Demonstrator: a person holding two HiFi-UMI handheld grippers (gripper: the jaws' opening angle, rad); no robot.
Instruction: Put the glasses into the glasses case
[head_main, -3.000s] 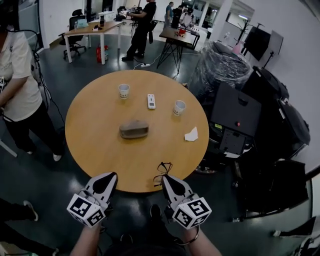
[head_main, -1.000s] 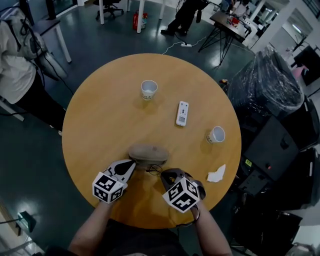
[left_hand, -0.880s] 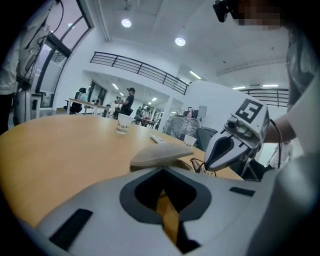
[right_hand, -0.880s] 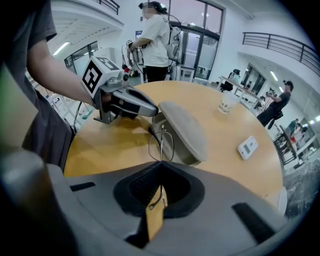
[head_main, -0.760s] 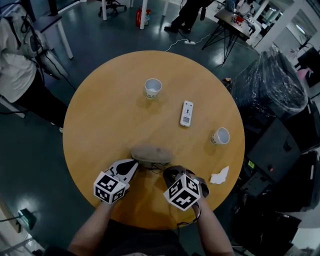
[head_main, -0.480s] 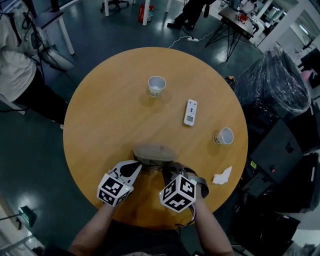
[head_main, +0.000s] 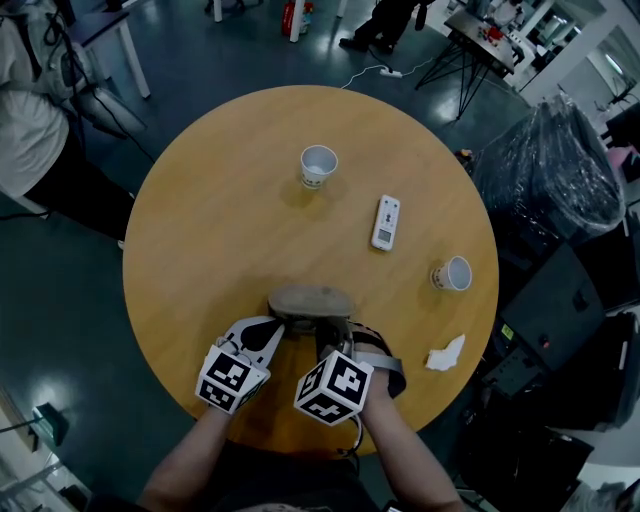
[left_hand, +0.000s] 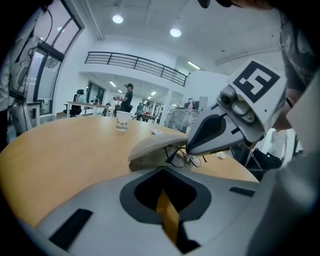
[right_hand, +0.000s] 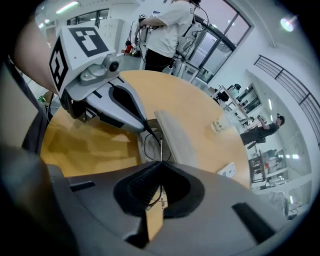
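At near edge of round bench (head_main: 200, 230), both claws crowd glasses case (head_main: 310, 300). Since half second ago, right claw (head_main: 328, 335) swung left, its marker cube (head_main: 333, 388) now closer to left claw (head_main: 272, 328); case unmoved. Right claw clamped on thin temple of glasses (left_hand: 181, 158); left claw closed, empty, tip at case's near-left end. Print on far paper cup (head_main: 318, 165) too small to read. Glasses: black wire frame, clear lenses, at mouth of taupe case, just under its raised lid.

Wood, smooth and matt: desk (head_main: 220, 230). Felt-like cloth, matt — glasses case (head_main: 310, 299). Thin dark wire frame — glasses (left_hand: 182, 157).
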